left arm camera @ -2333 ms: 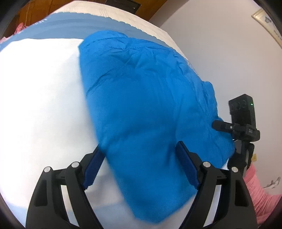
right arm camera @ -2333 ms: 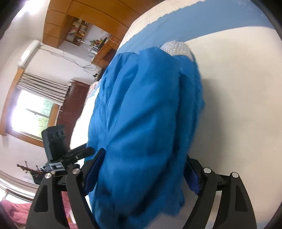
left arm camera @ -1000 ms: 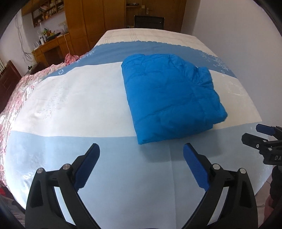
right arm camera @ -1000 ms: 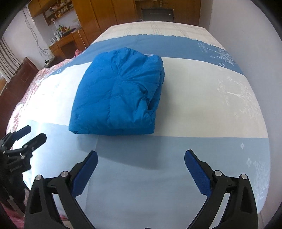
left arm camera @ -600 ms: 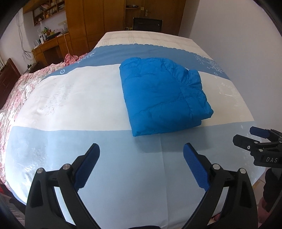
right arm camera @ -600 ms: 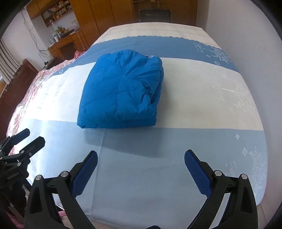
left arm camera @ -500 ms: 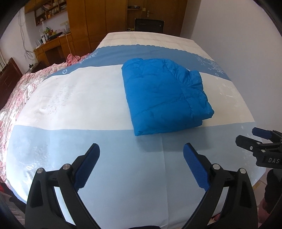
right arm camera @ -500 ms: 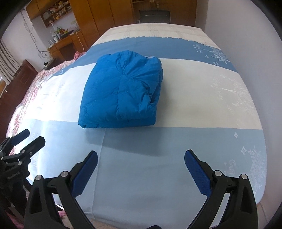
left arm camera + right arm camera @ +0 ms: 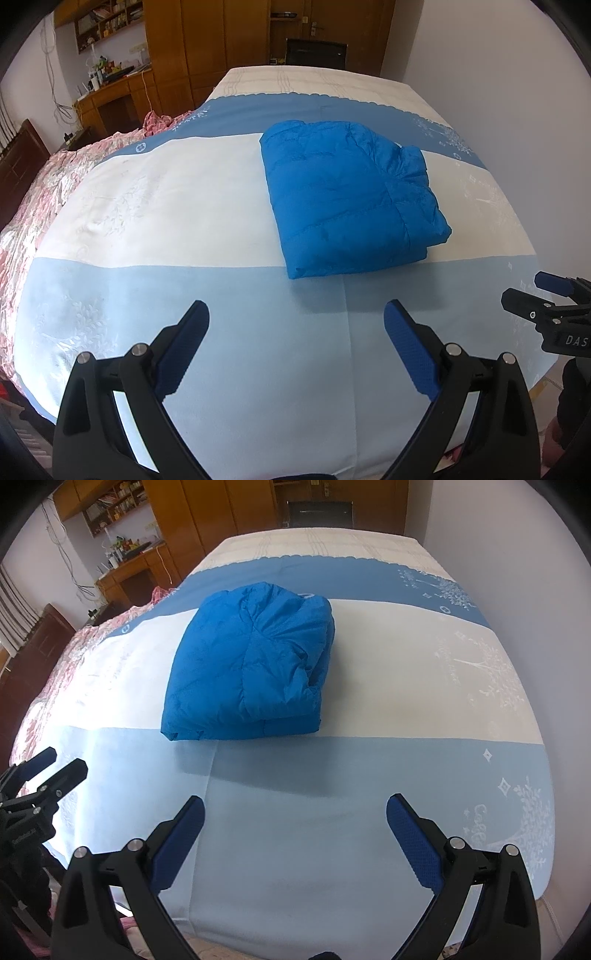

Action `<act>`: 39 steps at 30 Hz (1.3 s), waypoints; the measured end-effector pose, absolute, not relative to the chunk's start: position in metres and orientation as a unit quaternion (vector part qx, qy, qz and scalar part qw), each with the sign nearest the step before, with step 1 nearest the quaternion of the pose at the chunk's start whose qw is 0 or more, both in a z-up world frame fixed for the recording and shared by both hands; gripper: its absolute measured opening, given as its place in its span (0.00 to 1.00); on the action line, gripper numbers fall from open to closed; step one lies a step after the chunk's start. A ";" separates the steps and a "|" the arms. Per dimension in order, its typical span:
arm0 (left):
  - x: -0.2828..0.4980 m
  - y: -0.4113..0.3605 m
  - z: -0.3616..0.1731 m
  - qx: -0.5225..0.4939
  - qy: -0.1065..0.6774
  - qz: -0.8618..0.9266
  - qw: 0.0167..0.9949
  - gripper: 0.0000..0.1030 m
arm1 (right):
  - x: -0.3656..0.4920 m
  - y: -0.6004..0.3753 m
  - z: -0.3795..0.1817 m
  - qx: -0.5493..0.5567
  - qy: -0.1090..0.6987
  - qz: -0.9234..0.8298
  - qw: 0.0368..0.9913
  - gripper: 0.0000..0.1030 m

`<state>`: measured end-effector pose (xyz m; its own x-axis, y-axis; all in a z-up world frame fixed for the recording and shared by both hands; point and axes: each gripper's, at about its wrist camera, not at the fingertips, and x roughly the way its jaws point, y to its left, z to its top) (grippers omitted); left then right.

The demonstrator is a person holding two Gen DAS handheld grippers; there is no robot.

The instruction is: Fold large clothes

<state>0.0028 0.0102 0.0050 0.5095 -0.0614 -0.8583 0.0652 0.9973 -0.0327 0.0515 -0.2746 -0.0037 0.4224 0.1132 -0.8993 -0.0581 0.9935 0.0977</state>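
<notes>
- L gripper: jaws spread wide, nothing btwn them, hanging over the pale-blue band at the bed's near edge.
- R gripper: same, wide apart, empty, above the same band.
- Blue jacket: folded into a compact padded bundle, lying on the white band of the bedspread, apart from both tools. From L it's at approx 1 o'clock; from R approx 11 o'clock, so it sits btwn them.
- Neither tool looks clearly nearer.
- Long axis runs near-to-far, roughly 6–12, tilted slightly; layered open edges face 3 o'clock, smooth fold faces 9.
- Judgement: fold looks finished; any further move would mean reaching fwd to the near short edge.
</notes>
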 end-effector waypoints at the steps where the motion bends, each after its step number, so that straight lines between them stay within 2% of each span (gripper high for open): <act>1: 0.003 0.009 0.005 0.002 0.494 -0.036 0.869 0.92 | 0.051 -0.275 -0.004 0.026 0.535 0.051 0.843 0.96; 39: 0.007 0.014 0.004 0.008 0.494 -0.051 0.868 0.92 | 0.056 -0.274 -0.006 0.022 0.538 0.057 0.841 0.96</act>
